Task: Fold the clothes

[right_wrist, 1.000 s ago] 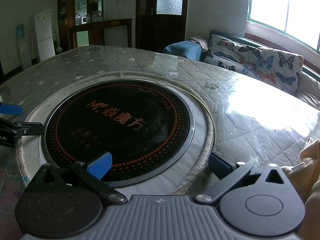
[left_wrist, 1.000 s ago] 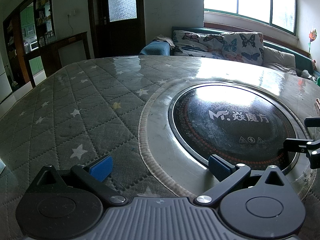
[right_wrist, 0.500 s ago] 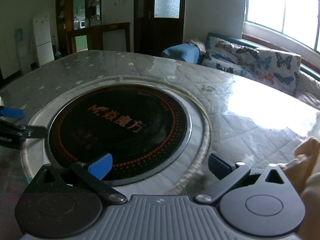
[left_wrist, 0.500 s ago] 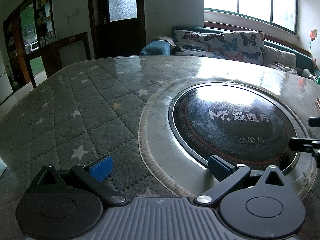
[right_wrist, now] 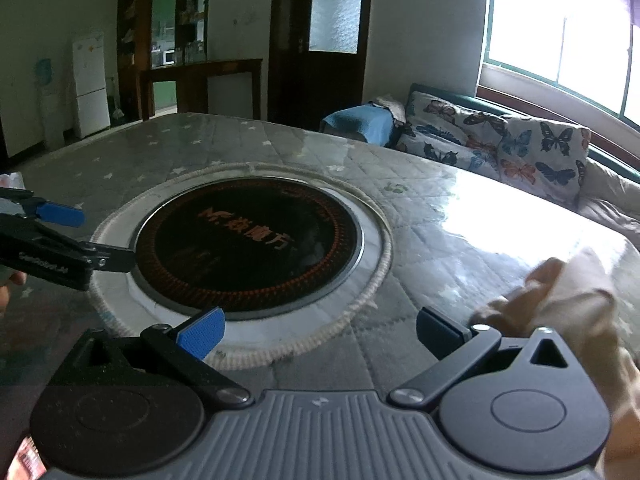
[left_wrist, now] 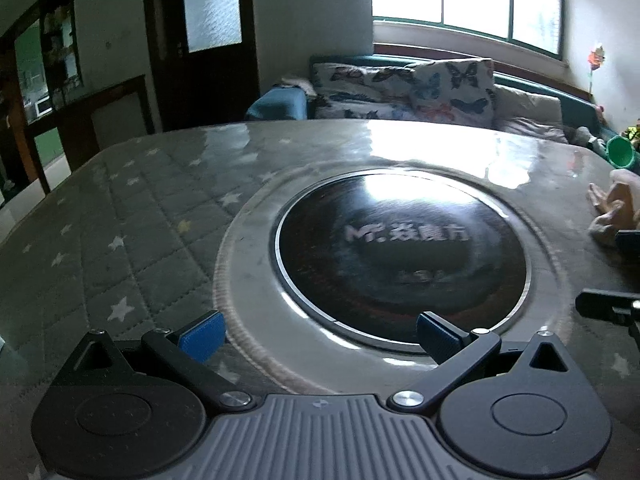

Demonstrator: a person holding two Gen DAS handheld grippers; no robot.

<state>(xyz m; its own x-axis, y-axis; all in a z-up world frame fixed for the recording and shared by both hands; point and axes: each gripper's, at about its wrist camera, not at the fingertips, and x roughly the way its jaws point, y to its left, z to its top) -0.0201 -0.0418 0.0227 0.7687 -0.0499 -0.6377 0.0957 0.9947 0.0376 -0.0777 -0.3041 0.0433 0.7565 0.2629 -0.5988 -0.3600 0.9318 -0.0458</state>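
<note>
Lay crumpled at the desk (right_wrist: 460, 216) edge: peach garment (right_wrist: 560, 300), just right of right tongs (right_wrist: 320, 332), far from left tongs (left_wrist: 320, 332). Both spread, holding nothing.

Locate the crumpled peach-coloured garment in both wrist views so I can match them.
Left wrist view: crumpled peach-coloured garment at the far right edge, on the quilted table cover, right of the round black cooktop.
Right wrist view: garment lower right, beside the right gripper.
Shared landmark: the cooktop.
</note>
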